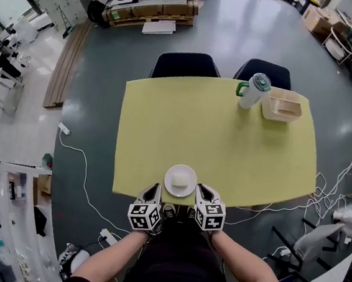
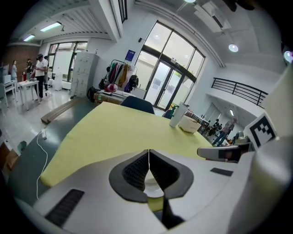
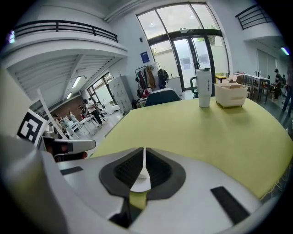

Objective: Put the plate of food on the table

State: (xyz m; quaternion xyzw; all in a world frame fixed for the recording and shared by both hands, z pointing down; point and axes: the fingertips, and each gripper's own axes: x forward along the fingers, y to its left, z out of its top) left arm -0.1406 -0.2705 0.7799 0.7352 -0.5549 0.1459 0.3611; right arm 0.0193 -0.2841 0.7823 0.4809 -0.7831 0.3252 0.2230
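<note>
- Left gripper (image 1: 154, 190) has its jaws pinched almost together on the left rim of the plate (image 1: 171, 171).
- Right gripper (image 1: 203, 190) is clamped the same way on the opposite rim.
- Between the two grippers, the plate carries pale food (image 1: 181, 181) at the near edge of the yellow table (image 1: 213, 141).
- Both forearms (image 1: 110, 259) reach forward side by side.
- Far ahead to the right stand a tumbler (image 1: 254, 90) and a basket (image 1: 282, 108).

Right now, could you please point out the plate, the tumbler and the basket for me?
plate (image 1: 168, 175): head view, bare left rim.
tumbler (image 1: 249, 98): head view, white body.
basket (image 1: 281, 117): head view, near wall.
</note>
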